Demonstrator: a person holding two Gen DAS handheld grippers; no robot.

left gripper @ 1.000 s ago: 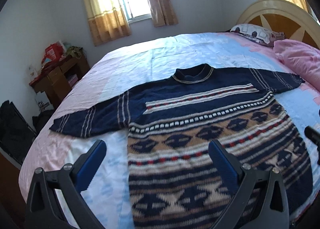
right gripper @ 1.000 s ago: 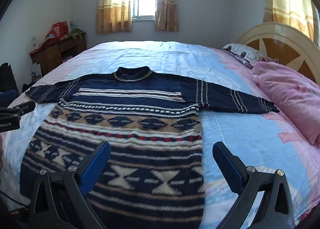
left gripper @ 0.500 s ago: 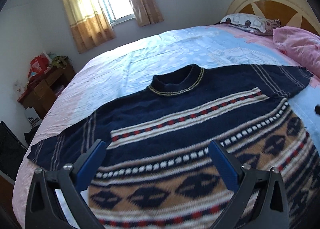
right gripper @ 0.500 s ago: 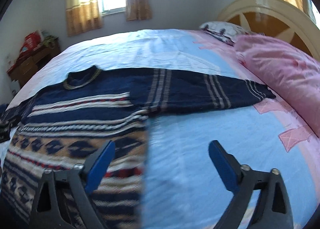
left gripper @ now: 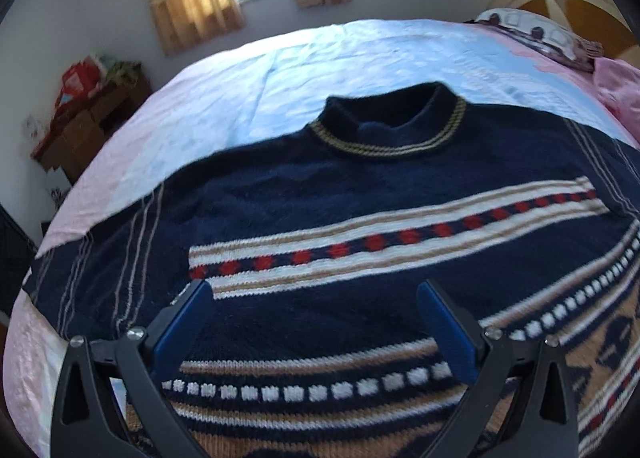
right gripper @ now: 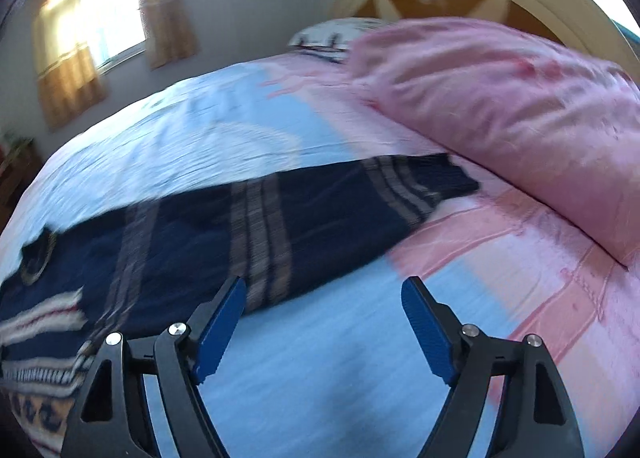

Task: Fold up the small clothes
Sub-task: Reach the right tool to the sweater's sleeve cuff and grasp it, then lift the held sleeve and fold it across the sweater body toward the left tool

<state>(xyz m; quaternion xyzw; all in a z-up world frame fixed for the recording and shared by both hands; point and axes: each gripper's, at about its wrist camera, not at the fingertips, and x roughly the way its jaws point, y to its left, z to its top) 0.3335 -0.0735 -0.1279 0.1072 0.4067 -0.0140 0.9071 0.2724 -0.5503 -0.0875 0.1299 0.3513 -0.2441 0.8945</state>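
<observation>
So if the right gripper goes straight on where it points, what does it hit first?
Probably the bare blue bedsheet: the open right gripper is aimed just past the sweater's sleeve, which lies beside its left finger. Blur makes depth uncertain.

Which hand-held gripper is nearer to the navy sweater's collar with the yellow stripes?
Left. The left hand-held gripper hangs over the sweater's chest, facing the collar just ahead. The right hand-held gripper is off by the outstretched sleeve, collar far aside.
</observation>
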